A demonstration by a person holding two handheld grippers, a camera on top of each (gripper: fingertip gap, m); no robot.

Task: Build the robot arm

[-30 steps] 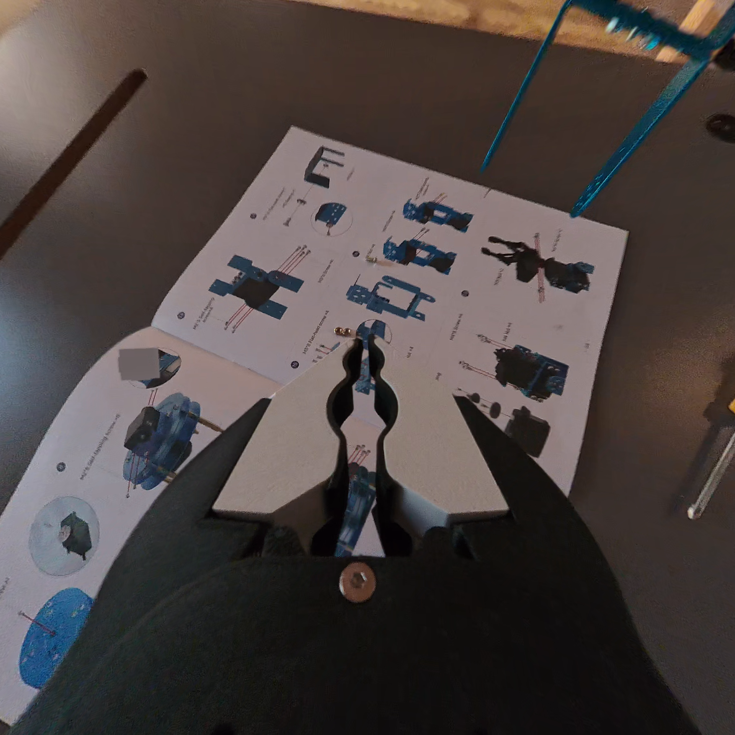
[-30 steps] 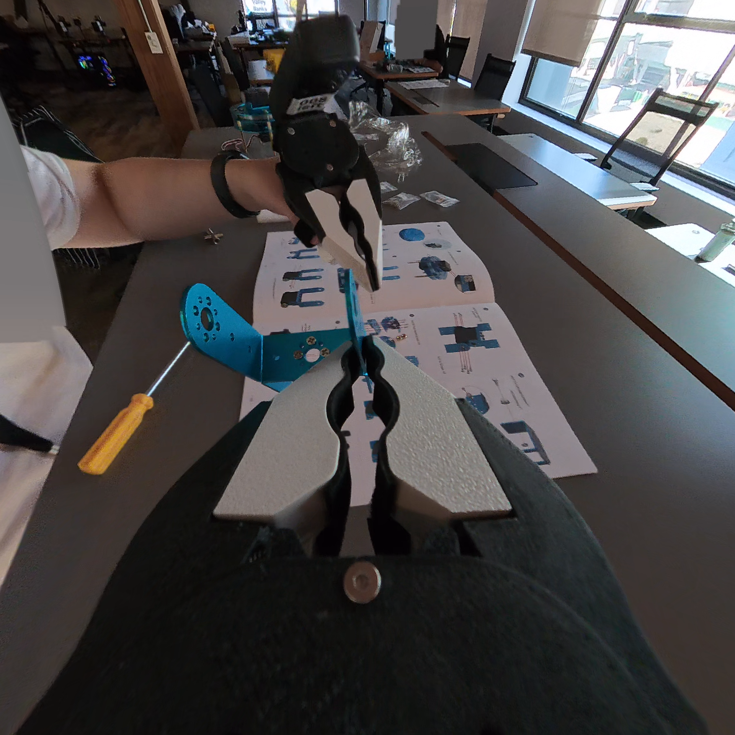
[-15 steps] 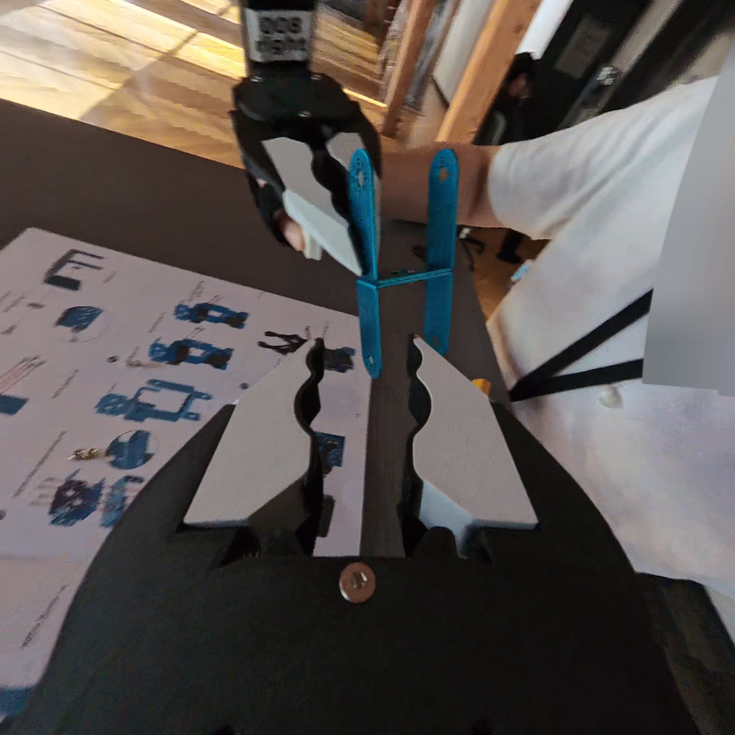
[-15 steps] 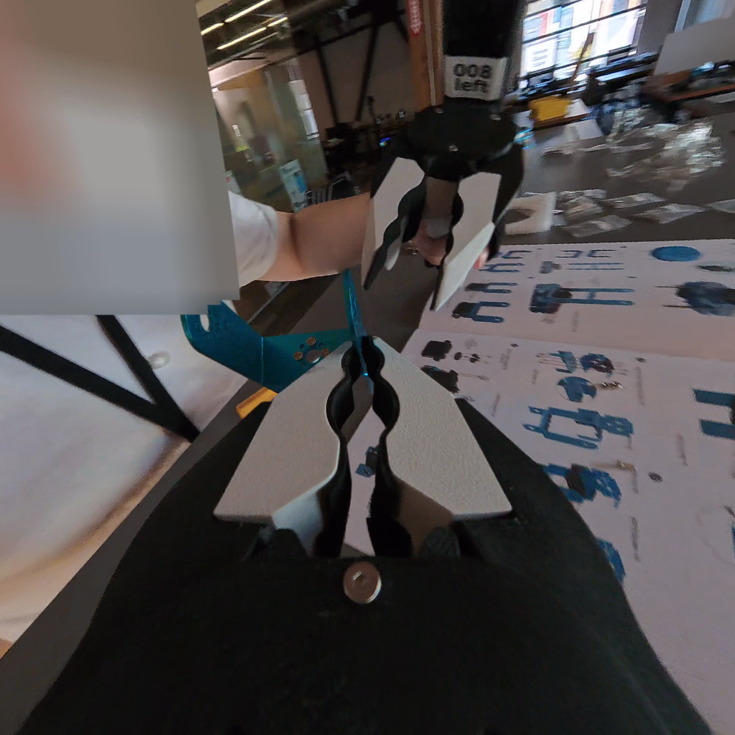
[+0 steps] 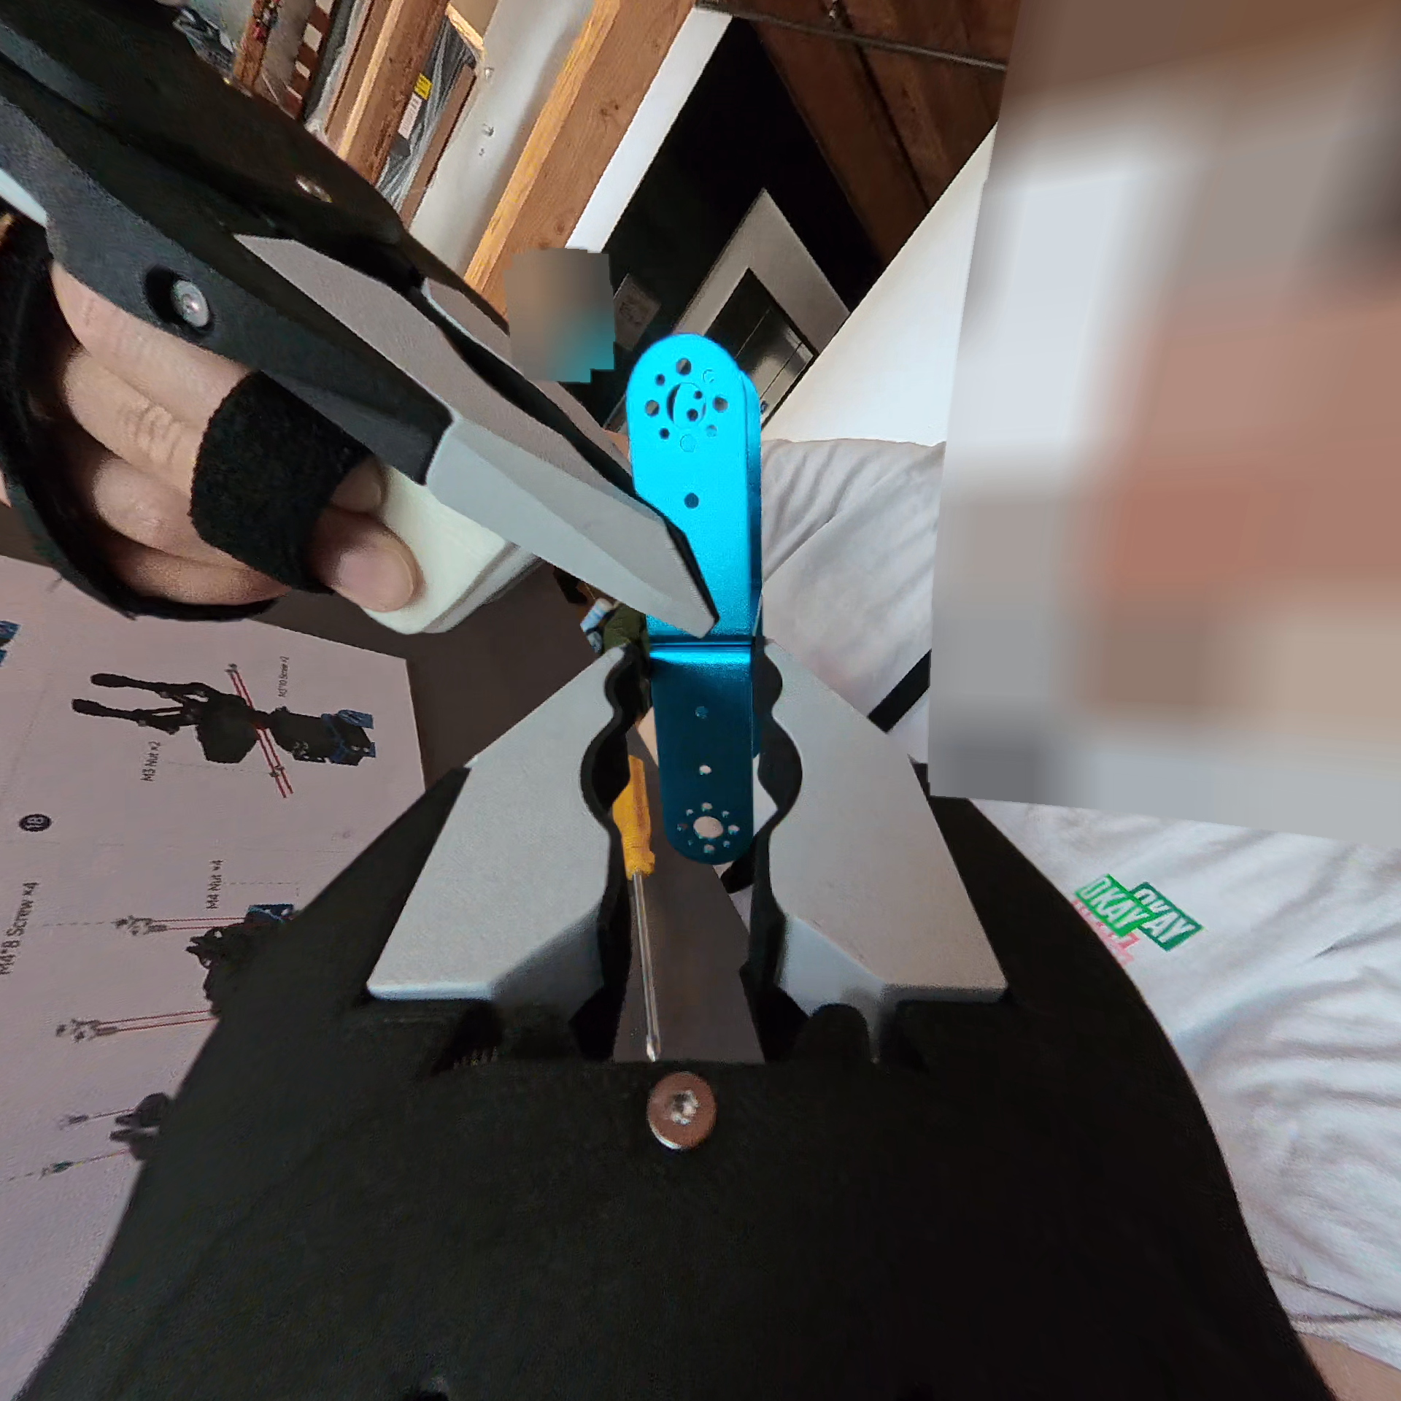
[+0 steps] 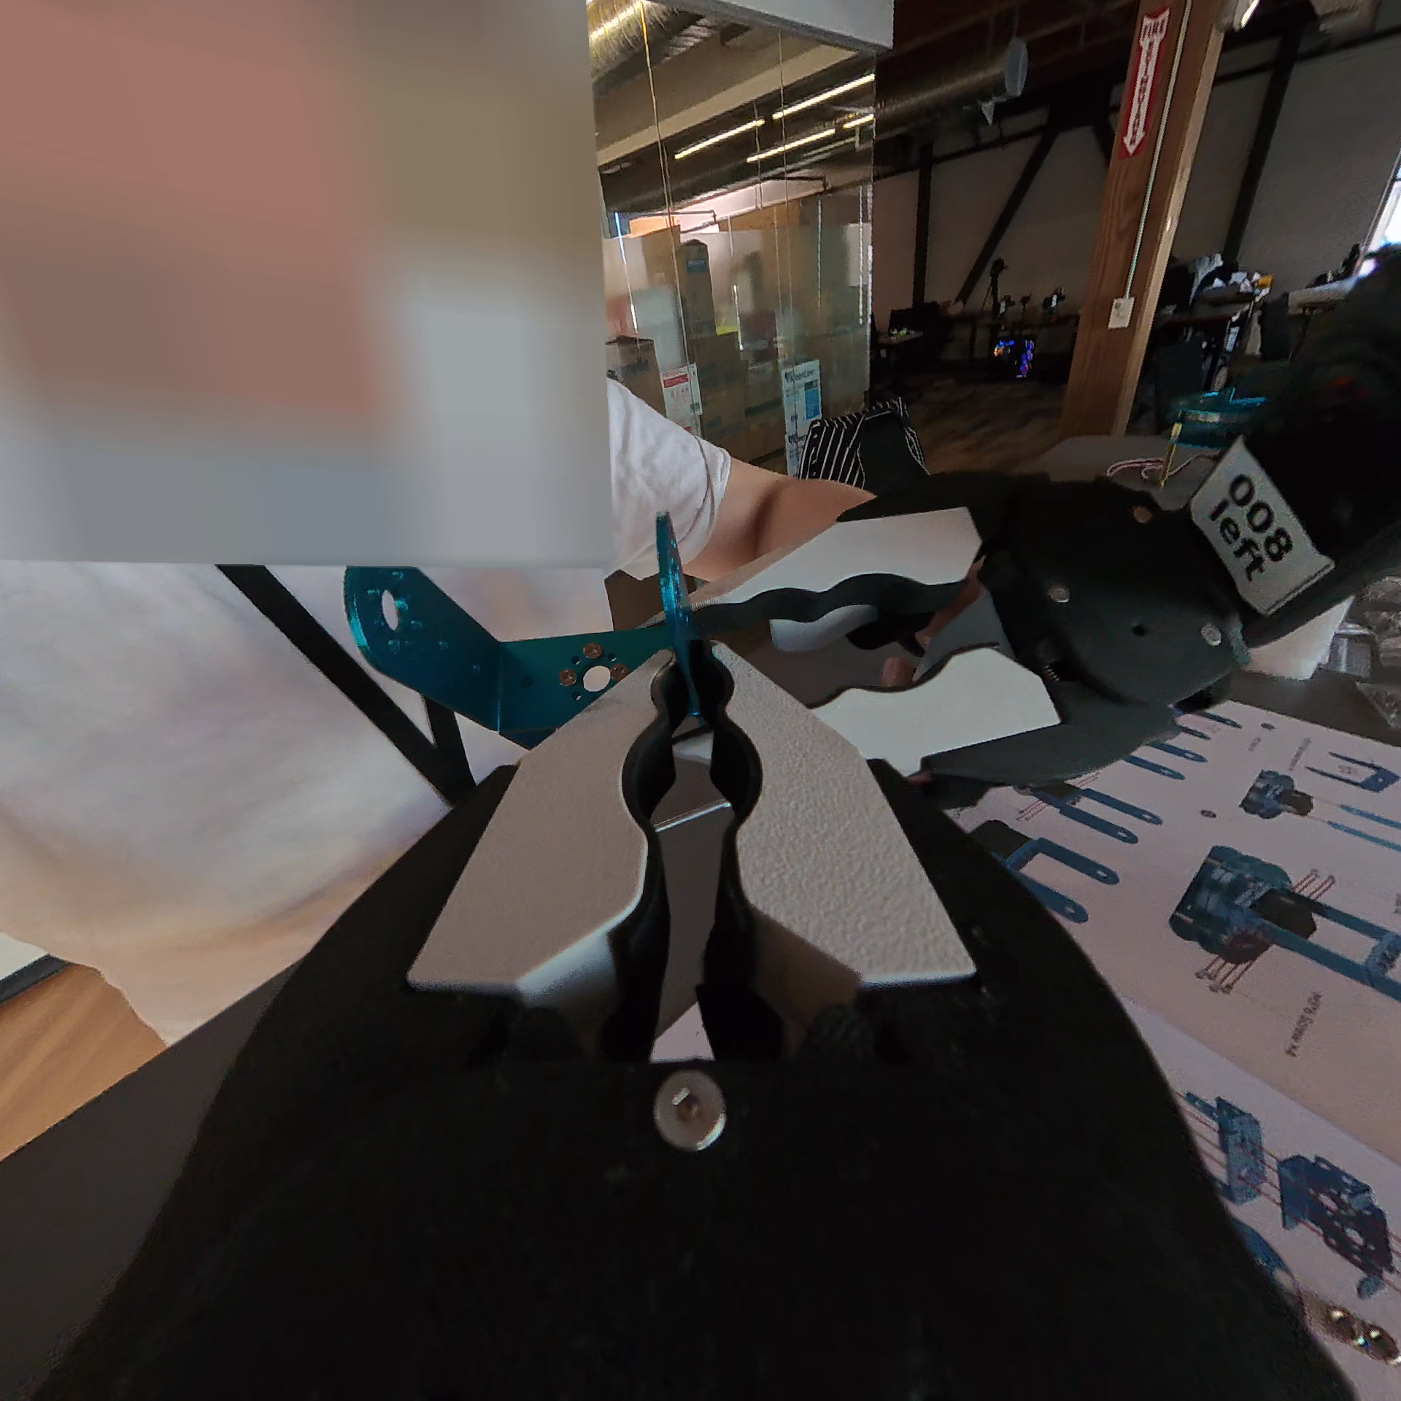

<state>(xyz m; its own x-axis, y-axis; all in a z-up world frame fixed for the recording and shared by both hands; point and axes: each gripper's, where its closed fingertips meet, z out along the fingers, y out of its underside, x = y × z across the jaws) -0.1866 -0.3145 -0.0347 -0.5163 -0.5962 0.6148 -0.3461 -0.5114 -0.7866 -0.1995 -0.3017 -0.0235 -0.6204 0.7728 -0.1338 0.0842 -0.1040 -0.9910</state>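
A: Left wrist view — what's up front?
B: The left claw [image 5: 694, 659] is spread, its 2 fingers flanking a blue bracket [image 5: 701, 576] without clamping it. The right claw [image 5: 701, 618] pinches that bracket. Below lie a yellow screwdriver [image 5: 635, 826] and a manual [image 5: 189, 796] on the desk [image 5: 493, 644].
A: Right wrist view?
B: The right claw [image 6: 691, 659] is pressed on the bracket's flange [image 6: 677, 606] — the left claw [image 6: 758, 644] gapes beside it.

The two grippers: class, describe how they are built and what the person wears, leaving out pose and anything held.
Both the left gripper and right gripper have black bodies, a silver screw at centre, and pale grey wedge fingers with wavy black inner pads. The left gripper carries a white label. The person wears a white T-shirt and a black finger strap.
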